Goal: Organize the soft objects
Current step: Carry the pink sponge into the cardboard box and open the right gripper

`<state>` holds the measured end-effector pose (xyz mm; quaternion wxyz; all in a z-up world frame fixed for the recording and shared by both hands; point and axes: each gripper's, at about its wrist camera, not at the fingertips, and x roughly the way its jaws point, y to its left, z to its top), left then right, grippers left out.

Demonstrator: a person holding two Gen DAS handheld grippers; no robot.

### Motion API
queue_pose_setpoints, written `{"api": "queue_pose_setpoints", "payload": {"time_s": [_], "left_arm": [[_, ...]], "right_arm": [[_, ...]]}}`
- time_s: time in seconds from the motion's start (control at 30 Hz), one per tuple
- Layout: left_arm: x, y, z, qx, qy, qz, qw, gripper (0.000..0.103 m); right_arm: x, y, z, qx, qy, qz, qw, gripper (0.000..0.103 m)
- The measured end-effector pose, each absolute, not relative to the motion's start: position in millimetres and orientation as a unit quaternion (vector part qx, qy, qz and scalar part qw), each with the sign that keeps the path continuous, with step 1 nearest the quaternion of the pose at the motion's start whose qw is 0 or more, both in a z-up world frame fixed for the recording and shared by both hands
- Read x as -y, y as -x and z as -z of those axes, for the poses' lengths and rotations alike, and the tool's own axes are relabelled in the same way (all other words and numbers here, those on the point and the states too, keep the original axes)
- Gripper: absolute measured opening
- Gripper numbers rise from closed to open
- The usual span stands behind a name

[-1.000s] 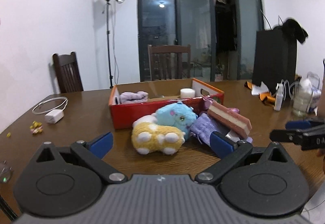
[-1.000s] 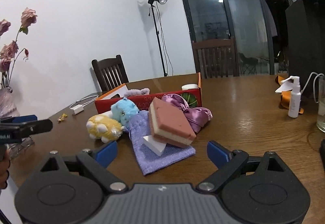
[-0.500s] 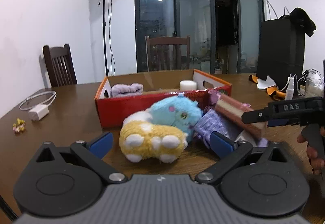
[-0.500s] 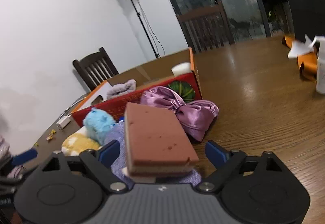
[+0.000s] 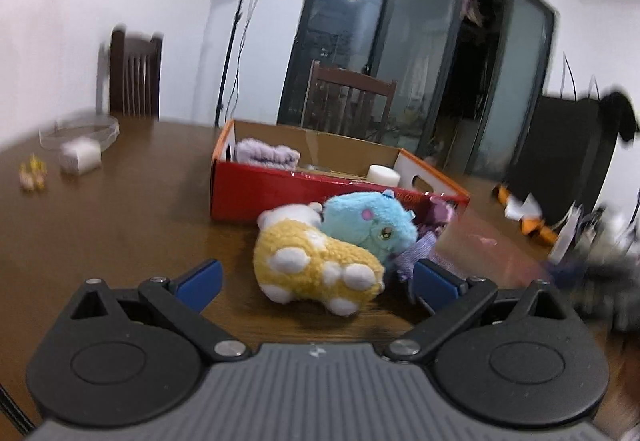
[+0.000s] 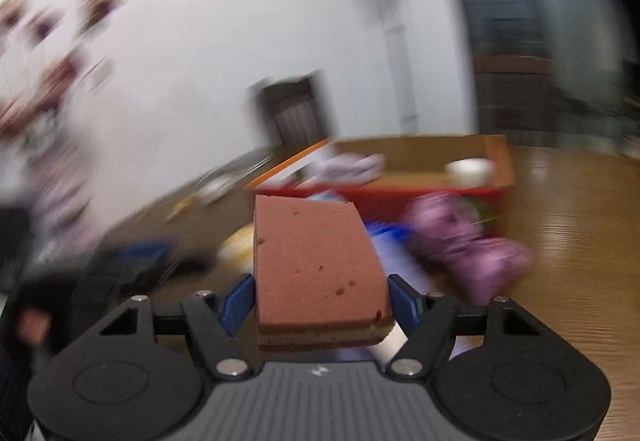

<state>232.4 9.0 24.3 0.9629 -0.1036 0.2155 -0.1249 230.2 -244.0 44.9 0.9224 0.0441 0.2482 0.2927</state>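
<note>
So, left wrist view first: the left gripper (image 5: 316,281) has its jaws spread wide with nothing in them, and it's aimed at the yellow plush (image 5: 316,267) lying on the wooden table (image 5: 120,225). The plush sits between the blue pads but they're not touching it, so I'd guess it's lining up the next grab. The blue plush (image 5: 368,221) leans right against the yellow one, with a purple cloth (image 5: 416,253) tucked in beside it. Behind them is the red box (image 5: 320,195), open at the top, which already has a lilac cloth (image 5: 266,155) and a white roll (image 5: 384,174) in it, so that's presumably where the soft stuff goes. The right side of this view is a smear; there's a pinkish blur near the box corner that I can't make out.

Right wrist view: the right gripper (image 6: 322,301) has just been closing and now pinches the pink sponge (image 6: 316,265) between both pads. Side grip makes sense since the block is flat-sided and squishy. It looks lifted off the pile, though the blur makes that hard to confirm. The red box is straight ahead, a purple satin bow (image 6: 472,245) lies in front of it, and everything to the left is too blurry to read.
</note>
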Motion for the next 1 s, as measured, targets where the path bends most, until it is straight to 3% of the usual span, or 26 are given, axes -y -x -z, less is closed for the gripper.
{"api": "queue_pose_setpoints", "payload": {"time_s": [0.37, 0.47, 0.7, 0.8, 1.0], "left_arm": [[-38.8, -222.9, -16.9, -0.24, 0.157, 0.12, 0.95, 0.1], [-29.3, -223.5, -10.6, -0.257, 0.146, 0.14, 0.945, 0.09], [-13.0, -228.3, 0.5, -0.304, 0.142, 0.195, 0.922, 0.042], [-11.2, -220.2, 0.0, -0.31, 0.149, 0.205, 0.917, 0.035], [-3.8, -199.3, -7.0, -0.308, 0.14, 0.24, 0.91, 0.037]], "right_arm": [[198.2, -217.0, -12.9, -0.312, 0.01, -0.337, 0.888, 0.072], [191.5, -214.4, -12.9, -0.314, 0.03, -0.353, 0.881, 0.071], [197.9, -203.8, -21.4, -0.306, 0.05, -0.33, 0.892, 0.071], [207.3, -199.0, -21.7, -0.308, 0.054, -0.299, 0.901, 0.071], [242.2, -197.9, -25.8, -0.312, -0.027, -0.244, 0.918, 0.07]]}}
